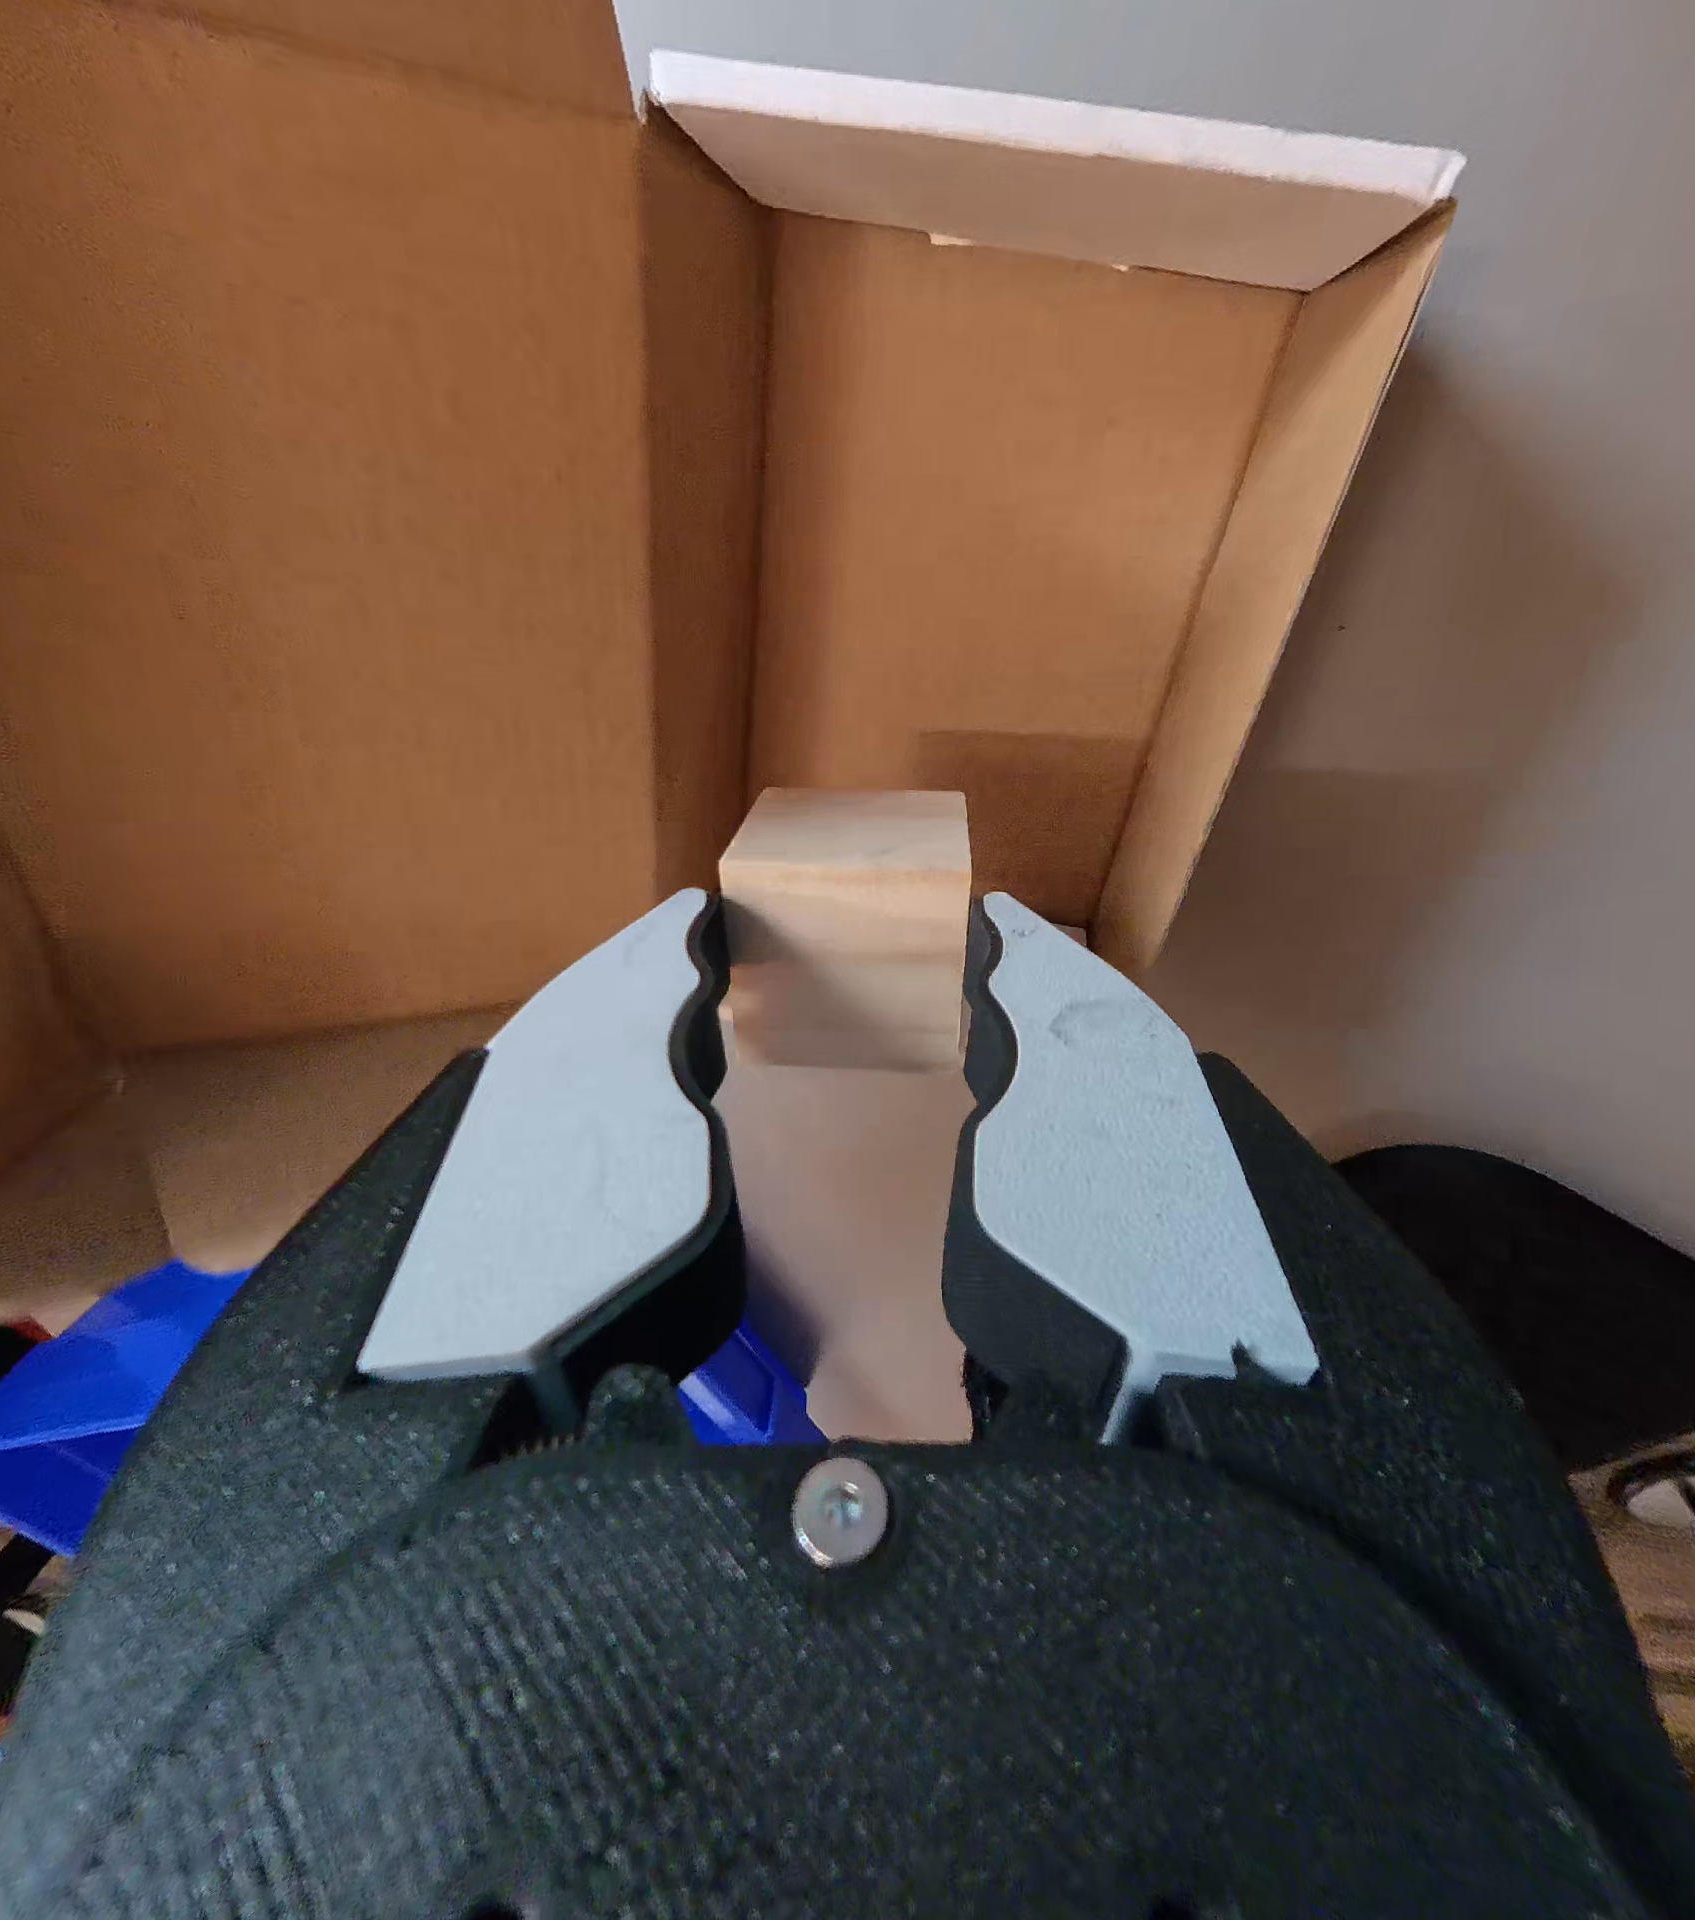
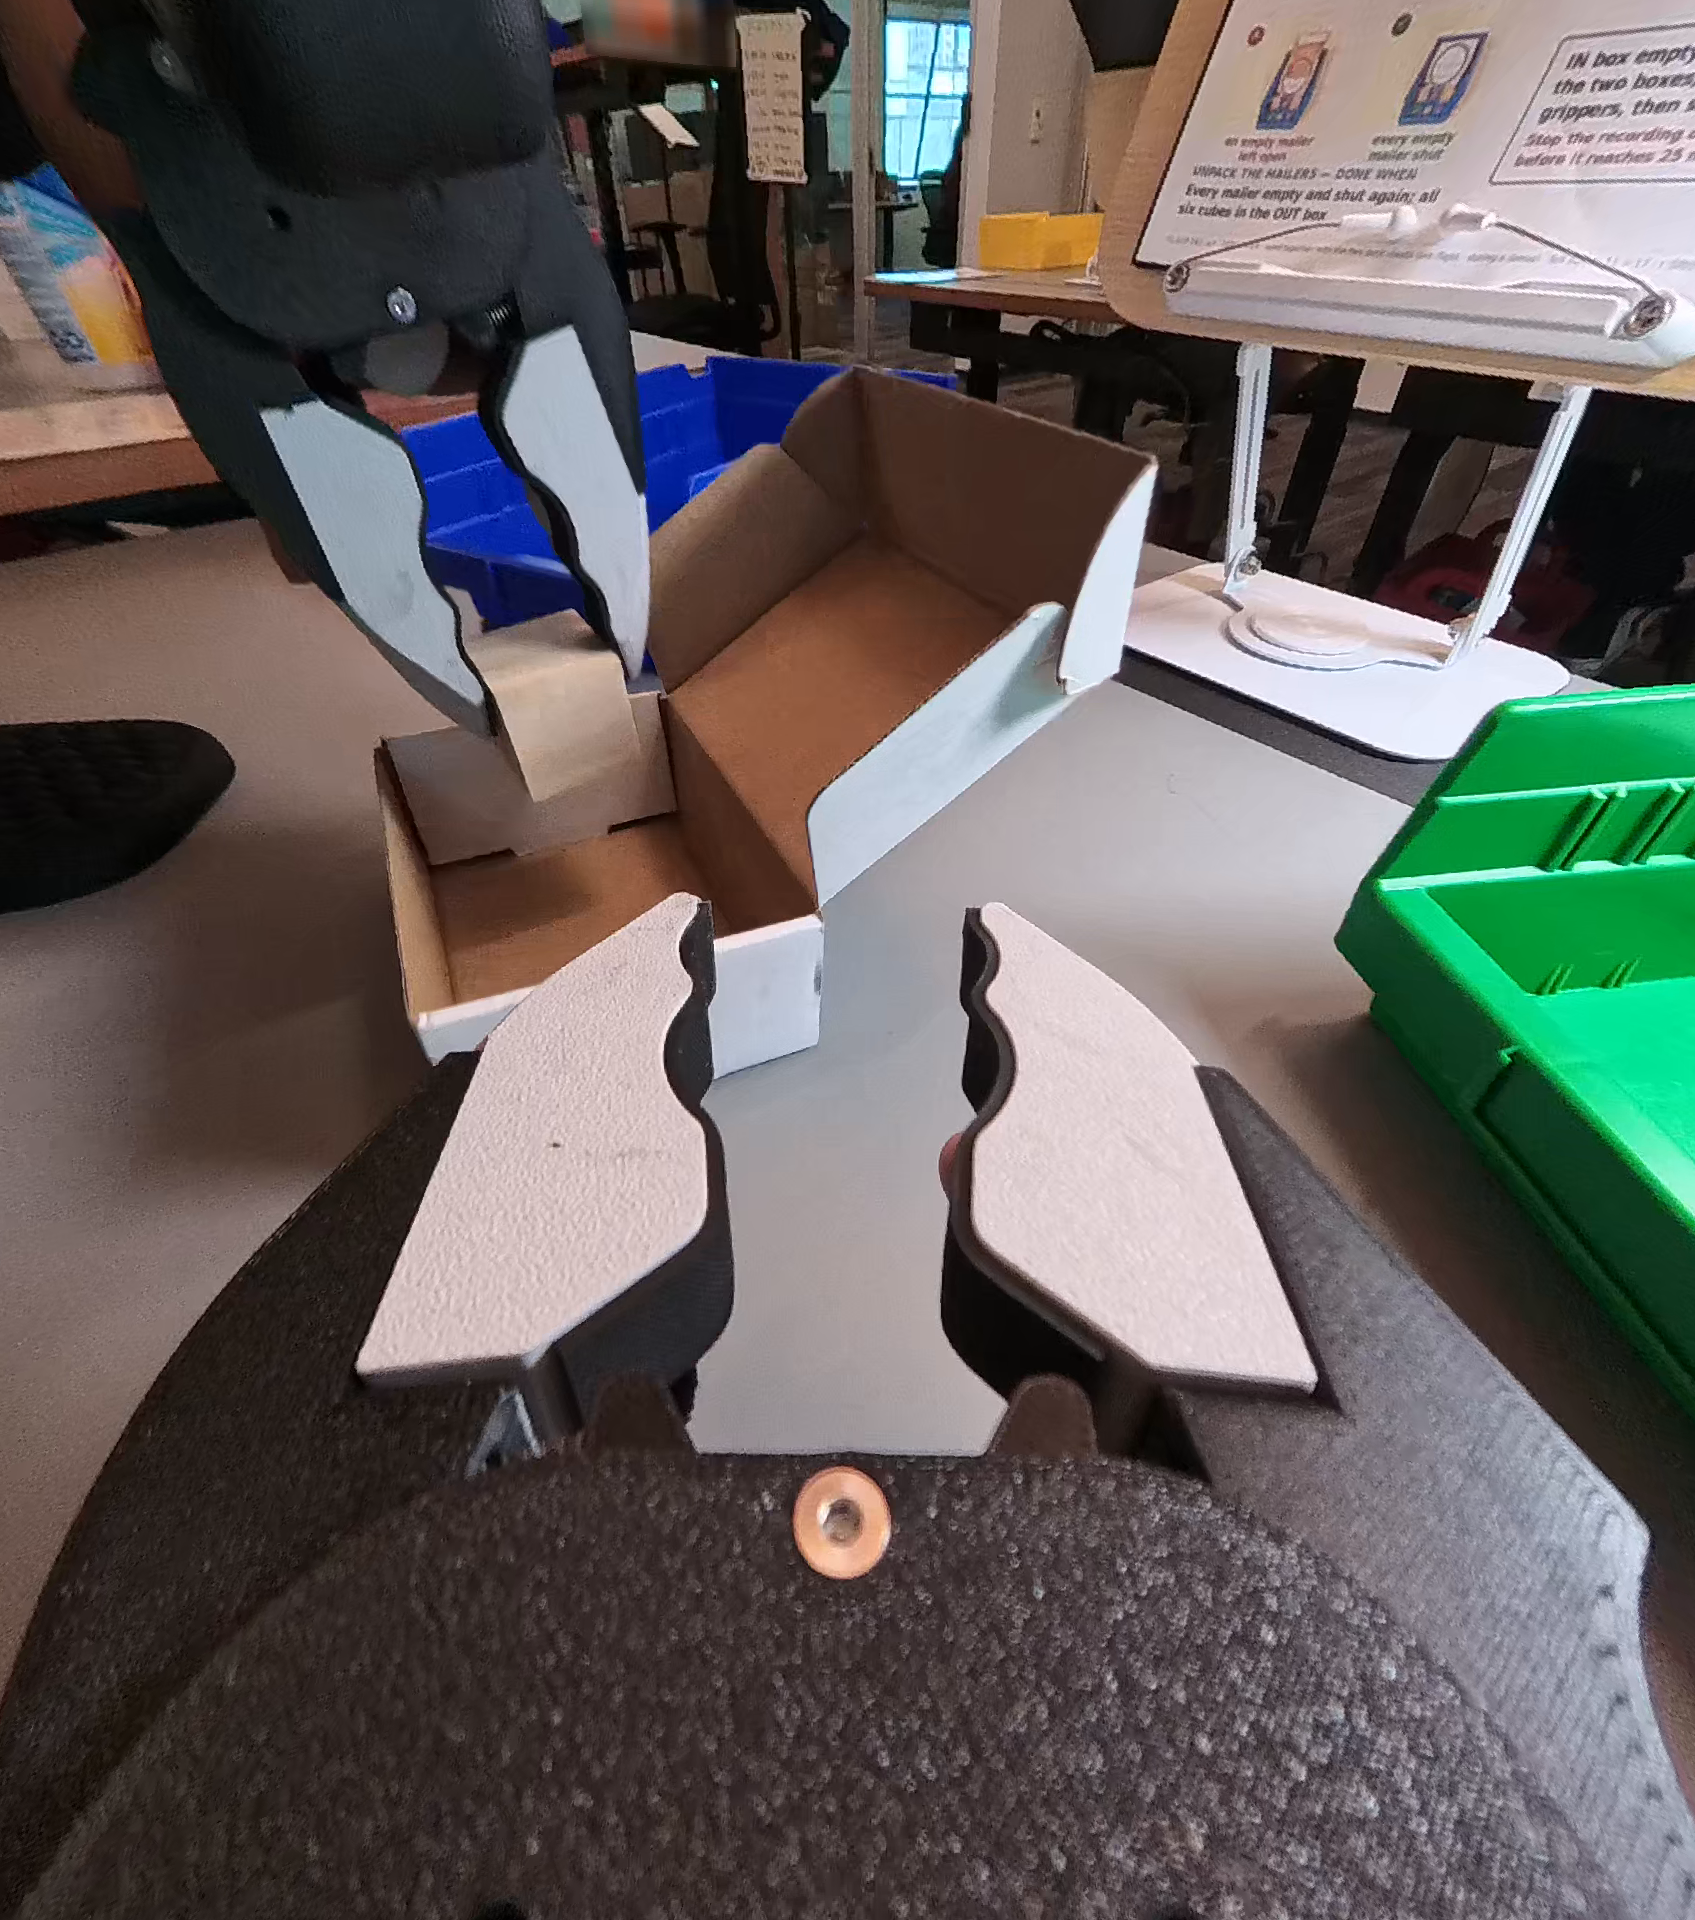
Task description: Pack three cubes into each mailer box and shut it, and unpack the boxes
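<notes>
The left gripper (image 2: 552,686) is clenched on a wooden cube (image 1: 848,935), pinching its two side faces so the bottom stays free to seat; it holds the cube over the far end of the open mailer (image 2: 614,977), at about eleven o'clock in the right wrist view; whether the cube goes in or comes out cannot be told; the mailer's floor looks bare where it shows; its lid (image 2: 926,582) leans back toward one o'clock, keeping the opening clear; the right gripper (image 2: 838,1023) is released, empty, hovering at the mailer's near corner, likely ready to steady it; a green bin (image 2: 1601,997) sits at three o'clock on the tabletop (image 2: 1082,883); a blue bin (image 2: 697,436) stands behind the mailer.
</notes>
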A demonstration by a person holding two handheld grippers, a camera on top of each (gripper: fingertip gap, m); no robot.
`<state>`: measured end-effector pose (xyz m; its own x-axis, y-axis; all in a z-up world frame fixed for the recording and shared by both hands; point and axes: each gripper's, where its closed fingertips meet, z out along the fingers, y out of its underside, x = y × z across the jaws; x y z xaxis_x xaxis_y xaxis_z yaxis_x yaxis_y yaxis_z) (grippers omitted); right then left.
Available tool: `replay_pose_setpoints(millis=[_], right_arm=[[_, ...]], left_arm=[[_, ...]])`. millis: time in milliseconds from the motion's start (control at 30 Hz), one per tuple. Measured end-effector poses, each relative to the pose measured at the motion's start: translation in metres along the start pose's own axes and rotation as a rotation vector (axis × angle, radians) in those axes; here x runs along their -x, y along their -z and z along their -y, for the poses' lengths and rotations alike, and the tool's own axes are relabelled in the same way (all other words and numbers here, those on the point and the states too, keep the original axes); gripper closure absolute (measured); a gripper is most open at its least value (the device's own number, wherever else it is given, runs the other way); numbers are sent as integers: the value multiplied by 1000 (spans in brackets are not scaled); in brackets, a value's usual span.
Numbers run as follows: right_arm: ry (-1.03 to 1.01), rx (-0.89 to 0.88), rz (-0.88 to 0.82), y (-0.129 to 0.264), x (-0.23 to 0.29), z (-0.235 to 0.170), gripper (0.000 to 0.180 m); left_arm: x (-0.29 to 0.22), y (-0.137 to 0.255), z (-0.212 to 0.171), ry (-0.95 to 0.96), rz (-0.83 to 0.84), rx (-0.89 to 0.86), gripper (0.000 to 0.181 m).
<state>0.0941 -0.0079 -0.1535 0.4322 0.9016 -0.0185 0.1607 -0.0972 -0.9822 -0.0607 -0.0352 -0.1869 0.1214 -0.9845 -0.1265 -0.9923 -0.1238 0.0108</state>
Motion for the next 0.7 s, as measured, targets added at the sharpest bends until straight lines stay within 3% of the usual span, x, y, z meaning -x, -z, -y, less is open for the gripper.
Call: replay_pose_setpoints(millis=[33, 433, 700], right_arm=[[4, 1, 2, 0, 1, 0, 134], [30, 26, 10, -1, 3, -6, 135], [79, 104, 73, -11, 23, -21, 132]], left_arm=[[-1, -4, 0, -6, 1, 8, 137], [-17, -53, 1, -21, -78, -54, 137], [-10, -29, 1, -13, 17, -226, 129]])
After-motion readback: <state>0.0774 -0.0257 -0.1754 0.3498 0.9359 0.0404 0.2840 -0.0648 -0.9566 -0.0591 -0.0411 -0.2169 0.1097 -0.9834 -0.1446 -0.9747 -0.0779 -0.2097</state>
